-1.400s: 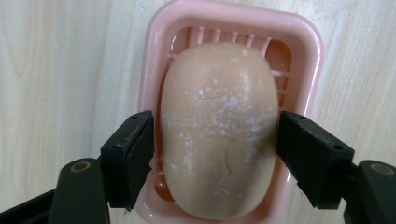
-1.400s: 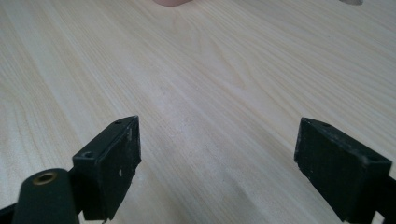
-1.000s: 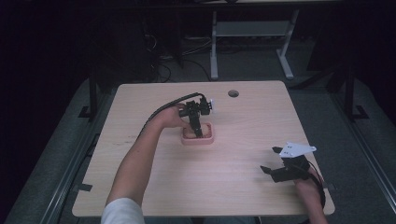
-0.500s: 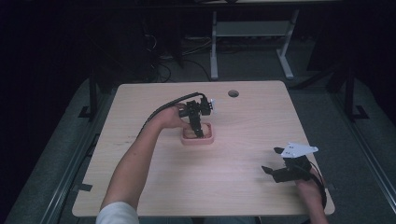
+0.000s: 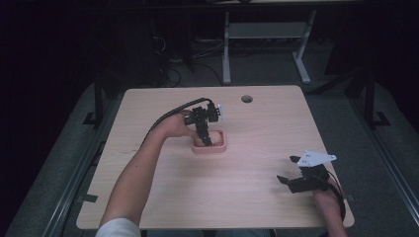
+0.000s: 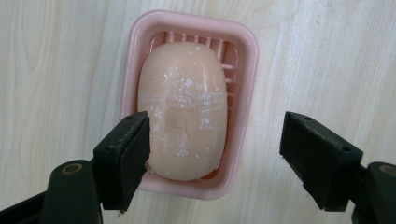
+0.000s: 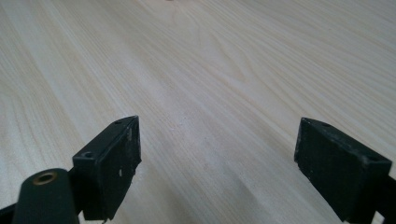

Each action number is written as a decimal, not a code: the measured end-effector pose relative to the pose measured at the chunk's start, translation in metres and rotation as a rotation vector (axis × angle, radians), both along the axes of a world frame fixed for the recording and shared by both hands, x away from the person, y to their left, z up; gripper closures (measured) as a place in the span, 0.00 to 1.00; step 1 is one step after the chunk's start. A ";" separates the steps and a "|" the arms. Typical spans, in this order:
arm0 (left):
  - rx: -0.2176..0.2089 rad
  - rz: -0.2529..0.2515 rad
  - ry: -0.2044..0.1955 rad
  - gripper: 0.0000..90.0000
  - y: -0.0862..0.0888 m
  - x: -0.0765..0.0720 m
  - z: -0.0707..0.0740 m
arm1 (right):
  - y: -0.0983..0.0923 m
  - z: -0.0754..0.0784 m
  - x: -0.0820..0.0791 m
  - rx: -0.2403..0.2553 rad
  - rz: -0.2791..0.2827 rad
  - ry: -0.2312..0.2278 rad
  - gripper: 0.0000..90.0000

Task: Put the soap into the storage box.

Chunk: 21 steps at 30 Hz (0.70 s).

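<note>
Near edge of the counter (image 5: 257, 197): the right tongs (image 5: 291, 173) rest low by the person's right hand, jaws spread wide with nothing between them; their own view looks along bare wood grain. They have not shifted over the last second.

Mid-counter: the left tongs (image 5: 207, 140) stand almost straight down over the soap dish (image 5: 221, 147), about where they were a second ago, lowered only slightly if at all. Their jaws are wide apart and grip nothing, one pad at the left flank of the soap (image 6: 183, 109), the other clear of the dish on the right. Judged from this, either a grasp has not yet closed or the soap has just been set down.

The soap is a pale peach oval flecked with white residue, lying lengthwise in the pink ribbed dish (image 6: 247, 60).
</note>
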State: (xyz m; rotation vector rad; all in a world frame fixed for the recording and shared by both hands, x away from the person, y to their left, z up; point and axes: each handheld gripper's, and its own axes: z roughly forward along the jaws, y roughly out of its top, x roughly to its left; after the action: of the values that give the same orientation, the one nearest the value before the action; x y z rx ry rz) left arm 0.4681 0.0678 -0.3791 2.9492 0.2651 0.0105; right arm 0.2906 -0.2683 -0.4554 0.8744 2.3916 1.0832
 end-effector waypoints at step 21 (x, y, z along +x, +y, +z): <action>-0.046 0.033 0.011 0.25 0.019 -0.016 0.001 | -0.003 0.000 -0.001 0.004 -0.002 -0.009 0.16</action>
State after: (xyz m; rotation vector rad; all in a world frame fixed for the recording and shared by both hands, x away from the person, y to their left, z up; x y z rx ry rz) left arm 0.4524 0.0871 -0.3780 2.8999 0.3117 -0.0074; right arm 0.2891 -0.2718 -0.4552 0.8715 2.3817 1.0889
